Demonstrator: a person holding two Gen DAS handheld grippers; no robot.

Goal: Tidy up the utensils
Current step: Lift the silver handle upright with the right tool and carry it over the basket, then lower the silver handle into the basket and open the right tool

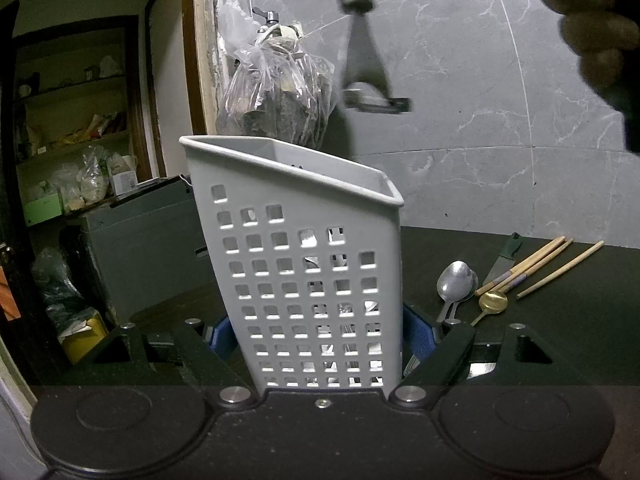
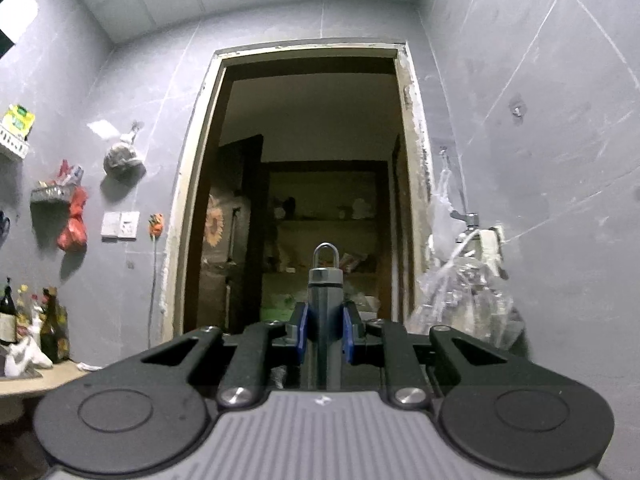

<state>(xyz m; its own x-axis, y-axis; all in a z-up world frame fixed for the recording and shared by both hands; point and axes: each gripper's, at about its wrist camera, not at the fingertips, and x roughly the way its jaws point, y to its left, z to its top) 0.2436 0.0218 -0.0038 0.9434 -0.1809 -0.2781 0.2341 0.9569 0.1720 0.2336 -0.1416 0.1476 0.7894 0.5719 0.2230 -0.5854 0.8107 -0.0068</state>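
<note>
My left gripper (image 1: pixel 320 336) is shut on a white perforated utensil holder (image 1: pixel 304 264) that stands on the dark counter; its blue pads (image 1: pixel 222 338) press both sides. Some cutlery shows through the holes. A grey peeler (image 1: pixel 366 60) hangs blade-down above and to the right of the holder's open top. My right gripper (image 2: pixel 325 330) is shut on the peeler's handle (image 2: pixel 325 304), whose ring end points up toward a doorway. On the counter to the right lie two silver spoons (image 1: pixel 456 280), a gold spoon (image 1: pixel 493 303), chopsticks (image 1: pixel 532 266) and a green-handled knife (image 1: pixel 505 258).
A plastic bag (image 1: pixel 276 88) hangs on the grey tiled wall behind the holder. A grey box (image 1: pixel 144 240) stands to the left beyond the counter edge. The doorway (image 2: pixel 312 200) leads to shelves. Bottles (image 2: pixel 48 320) stand on a counter at the left in the right wrist view.
</note>
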